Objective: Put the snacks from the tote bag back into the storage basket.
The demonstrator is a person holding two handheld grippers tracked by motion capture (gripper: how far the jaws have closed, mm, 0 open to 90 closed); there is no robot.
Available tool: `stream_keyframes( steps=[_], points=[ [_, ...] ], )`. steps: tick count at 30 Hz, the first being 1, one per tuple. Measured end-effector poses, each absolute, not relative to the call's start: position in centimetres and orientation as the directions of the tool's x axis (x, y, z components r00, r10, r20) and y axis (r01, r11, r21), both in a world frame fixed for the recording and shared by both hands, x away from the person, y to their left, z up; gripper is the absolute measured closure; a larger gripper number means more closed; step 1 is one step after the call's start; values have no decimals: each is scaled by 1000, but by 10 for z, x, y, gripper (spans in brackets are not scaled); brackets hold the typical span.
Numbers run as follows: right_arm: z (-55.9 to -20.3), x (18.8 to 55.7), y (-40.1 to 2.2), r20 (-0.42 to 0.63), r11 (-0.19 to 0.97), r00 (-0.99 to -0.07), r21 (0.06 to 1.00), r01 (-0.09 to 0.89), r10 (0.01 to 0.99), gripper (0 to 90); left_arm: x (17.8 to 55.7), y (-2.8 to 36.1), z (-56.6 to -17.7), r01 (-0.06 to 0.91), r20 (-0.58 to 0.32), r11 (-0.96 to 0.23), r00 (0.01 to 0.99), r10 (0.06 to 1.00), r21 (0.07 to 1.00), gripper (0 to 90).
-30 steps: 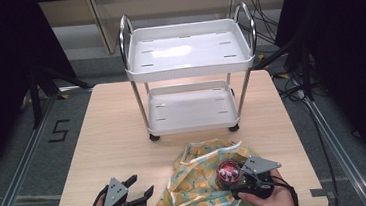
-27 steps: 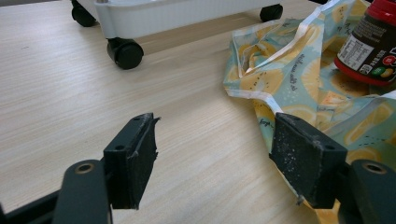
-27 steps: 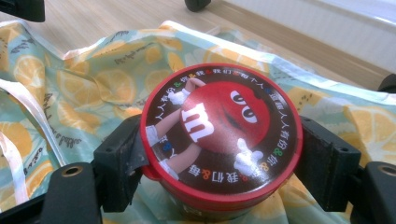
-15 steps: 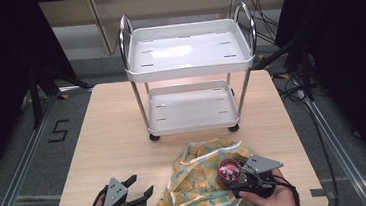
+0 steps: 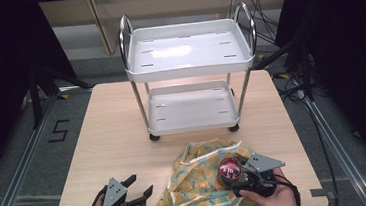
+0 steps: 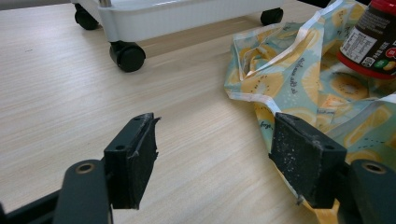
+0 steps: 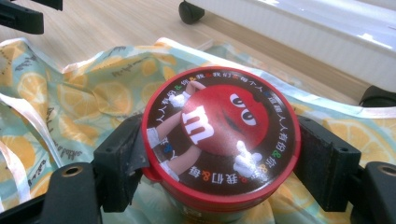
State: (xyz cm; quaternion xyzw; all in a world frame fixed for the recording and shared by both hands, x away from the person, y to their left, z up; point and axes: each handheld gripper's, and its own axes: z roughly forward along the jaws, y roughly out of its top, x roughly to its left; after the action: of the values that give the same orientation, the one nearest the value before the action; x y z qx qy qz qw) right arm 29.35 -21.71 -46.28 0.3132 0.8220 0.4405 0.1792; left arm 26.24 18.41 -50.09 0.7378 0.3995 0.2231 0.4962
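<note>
We see the right gripper (image 7: 219, 154) clamped on a red-lidded candy jar (image 7: 219, 135), jaws pressing either side just under the lid. The jar sits upright over the lemon-print bag (image 5: 198, 182), which lies on the table (image 5: 114, 139) just in front of the white cart (image 5: 189, 82). We note the left gripper (image 6: 215, 154) released, jaws wide apart, empty, low over the table just left of the bag.
</note>
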Motion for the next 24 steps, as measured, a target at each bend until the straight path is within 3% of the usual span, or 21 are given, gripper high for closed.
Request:
stream_keyframes(
  steps=[24],
  points=[
    [-455, 295, -219, -25, 400, -727, 847, 349, 687, 260, 262, 184, -501, 367, -68, -186, 580, 812, 911, 306]
  ],
)
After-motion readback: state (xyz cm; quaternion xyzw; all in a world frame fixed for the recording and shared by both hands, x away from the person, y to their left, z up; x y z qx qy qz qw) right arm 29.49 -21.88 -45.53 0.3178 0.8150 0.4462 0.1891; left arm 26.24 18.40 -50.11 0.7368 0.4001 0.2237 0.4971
